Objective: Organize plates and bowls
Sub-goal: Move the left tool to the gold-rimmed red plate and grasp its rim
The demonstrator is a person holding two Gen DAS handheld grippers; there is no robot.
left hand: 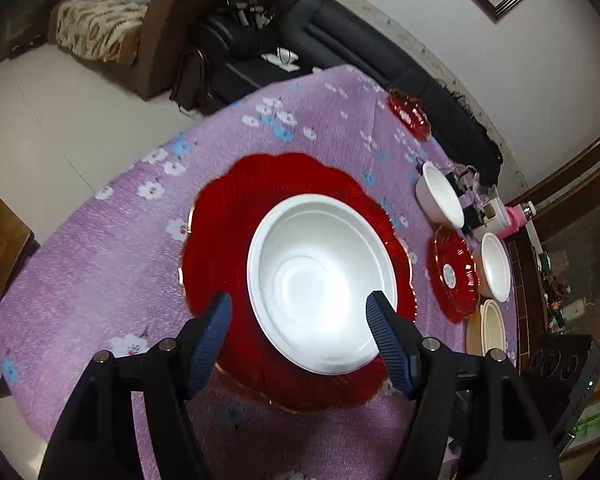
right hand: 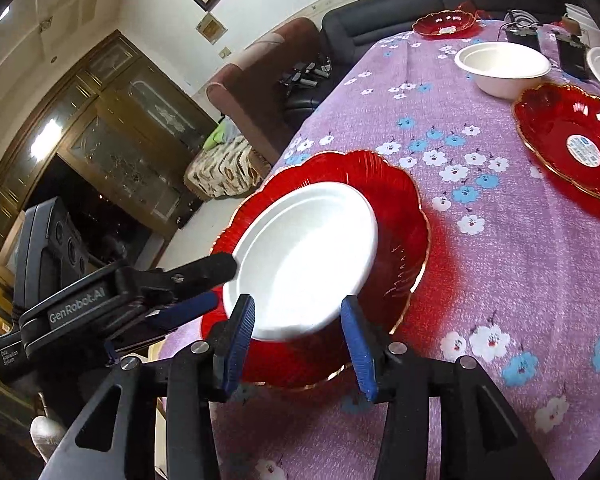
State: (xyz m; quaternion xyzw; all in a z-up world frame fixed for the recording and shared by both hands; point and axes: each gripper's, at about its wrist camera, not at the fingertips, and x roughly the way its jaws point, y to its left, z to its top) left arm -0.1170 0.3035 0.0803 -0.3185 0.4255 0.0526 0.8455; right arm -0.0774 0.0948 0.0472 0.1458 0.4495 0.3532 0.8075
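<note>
bowl [left hand: 320, 284] sits in red plate [left hand: 236, 216] on cloth [left hand: 100, 248] | left gripper [left hand: 300, 320] part open, empty | right gripper [right hand: 298, 318] part open, straddling near rim, no grip | bowl likely light, thin, crushable: pinch rim gently; plate looks stiff, glossy, slippery: take at scalloped edge

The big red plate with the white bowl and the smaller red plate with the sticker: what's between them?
Only flowered purple tablecloth separates the big red plate and the stickered red plate, clearest in the right wrist view.
</note>
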